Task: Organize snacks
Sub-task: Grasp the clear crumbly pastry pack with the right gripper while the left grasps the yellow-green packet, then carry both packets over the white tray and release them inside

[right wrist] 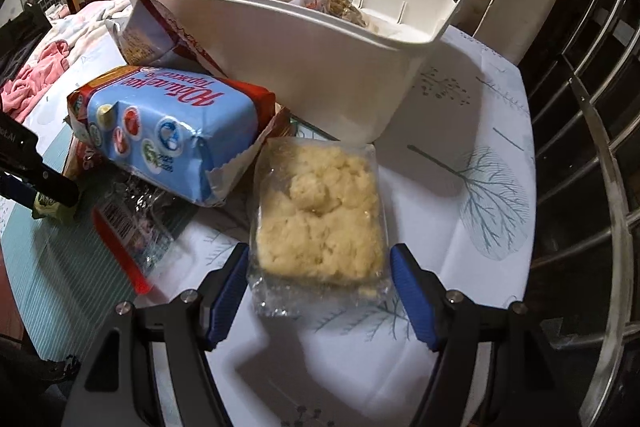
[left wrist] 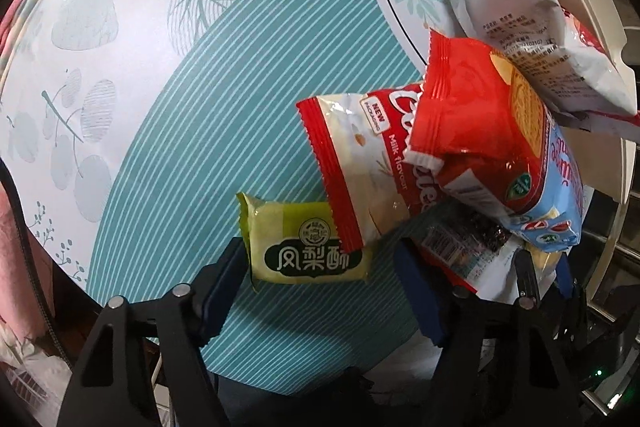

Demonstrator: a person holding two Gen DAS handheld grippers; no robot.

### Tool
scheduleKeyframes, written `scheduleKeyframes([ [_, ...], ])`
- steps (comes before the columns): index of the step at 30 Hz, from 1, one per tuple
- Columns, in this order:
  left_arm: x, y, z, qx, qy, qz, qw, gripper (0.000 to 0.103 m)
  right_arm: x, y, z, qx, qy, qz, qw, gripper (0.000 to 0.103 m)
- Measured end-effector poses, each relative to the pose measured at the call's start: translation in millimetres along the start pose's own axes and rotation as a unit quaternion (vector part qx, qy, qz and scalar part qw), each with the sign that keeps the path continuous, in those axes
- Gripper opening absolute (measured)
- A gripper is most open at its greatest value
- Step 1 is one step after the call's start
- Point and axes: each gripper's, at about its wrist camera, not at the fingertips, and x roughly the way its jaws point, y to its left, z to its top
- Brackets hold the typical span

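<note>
Left gripper: my left gripper (left wrist: pixel 320 275) was spread wide, holding nothing, its blue pads either side of a green pastry (left wrist: pixel 306 241).
Green pastry: it lay flat on the teal-striped part of the tabletop (left wrist: pixel 180 147), between my left fingers but apart from both pads; one corner sat under a red-and-white milk packet (left wrist: pixel 360 163).
Snack pile: to the right of the pastry, a red biscuit pack (left wrist: pixel 480 115) rested on top of the milk packet, with a blue pack (left wrist: pixel 560 195) beside it and a dark seaweed packet (left wrist: pixel 460 235) underneath. A grey-white bag (left wrist: pixel 532 39) leaned against the bin's rim above them.
Right gripper: my right gripper (right wrist: pixel 320 287) was also released, its blue pads just beside the two edges of a clear packet (right wrist: pixel 320 215); I could not tell whether they touched it.
Clear packet: it held a crumbly pale-yellow cake and lay flat on the leaf-printed tabletop, just in front of the bin (right wrist: pixel 320 59).
Bin: white plastic, tilted, with a few wrapped snacks already inside.
Beside the packet: the blue pack (right wrist: pixel 160 143) lay to its left, propped on the other packets.
Background: a bed (right wrist: pixel 80 35) with pink cloth stood behind the tabletop.
</note>
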Motion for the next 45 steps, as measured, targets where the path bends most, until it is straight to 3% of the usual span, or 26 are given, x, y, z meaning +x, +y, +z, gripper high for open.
scheduleKeyframes([
  [3, -2.6, -5.4, 5.4, -0.001, -0.001, 0.011, 0.9999, 0.059, 2.8, 0.7, 0.4, 0.001, -0.003, 0.000, 1.000, 0.071],
  [8, -4.8, -7.0, 5.8, 0.009, 0.001, -0.004, 0.9999, 0.053, 3.8, 0.5, 0.7, 0.008, -0.003, -0.002, 1.000, 0.069],
  [12, -8.5, -17.9, 9.0, 0.024, 0.010, -0.005, 0.9996, 0.051, 2.5, 1.2, 1.6, 0.007, 0.001, -0.003, 1.000, 0.061],
  [26, -33.7, -51.0, -22.7, 0.097, 0.041, -0.023, 0.9942, 0.051, -31.5, -16.0, 4.3, 0.089, -0.004, -0.028, 0.996, 0.060],
  [33, -92.5, -76.3, -27.7, 0.174, 0.019, -0.045, 0.9836, 0.051, -64.0, -24.0, 25.1, 0.127, -0.044, -0.065, 0.989, 0.060],
  [37, -130.7, -68.2, -12.0, 0.218, 0.001, -0.051, 0.9746, 0.051, -82.6, -27.7, 44.5, 0.152, -0.078, -0.086, 0.982, 0.060],
  [45, -187.8, -94.8, 15.0, 0.287, -0.046, -0.053, 0.9555, 0.051, -106.1, -22.1, 84.6, 0.169, -0.128, -0.108, 0.971, 0.060],
])
